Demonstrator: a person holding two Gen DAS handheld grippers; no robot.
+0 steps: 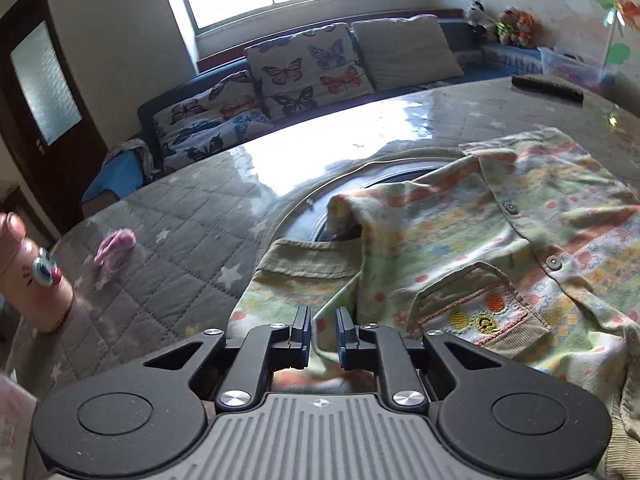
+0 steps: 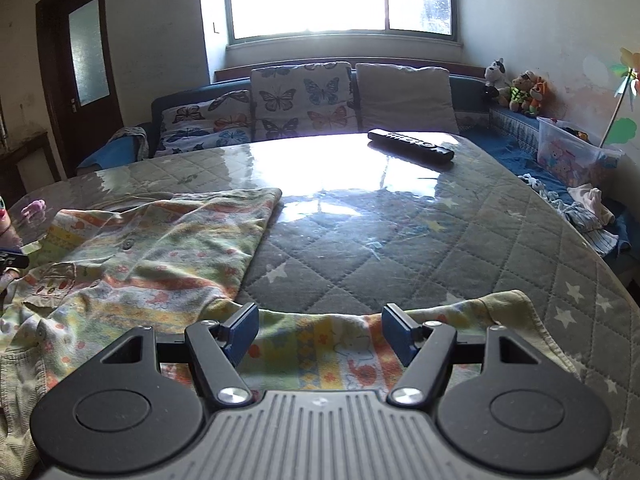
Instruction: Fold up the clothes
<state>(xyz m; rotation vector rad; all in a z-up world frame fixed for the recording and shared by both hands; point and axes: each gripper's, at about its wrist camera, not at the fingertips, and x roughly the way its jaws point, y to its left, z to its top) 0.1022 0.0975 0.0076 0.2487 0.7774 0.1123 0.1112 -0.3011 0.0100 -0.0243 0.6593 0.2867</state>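
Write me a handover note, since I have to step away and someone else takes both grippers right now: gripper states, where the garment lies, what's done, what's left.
Left gripper: jaws nearly closed with a fold of the patterned shirt between them; a firm pinch cannot be confirmed.
Right gripper: open, hovering over the shirt's near edge, holding nothing.
The shirt lies spread and rumpled on the quilted table, one sleeve flipped up. A remote sits at the far side.
Done: little, no clean fold yet.
Left: grip with the right, flatten, fold.

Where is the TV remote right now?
The long black remote control lies on the far side of the grey quilted star-patterned table, right of centre in the right wrist view, beyond the pastel patterned baby shirt and near the beige cushion.
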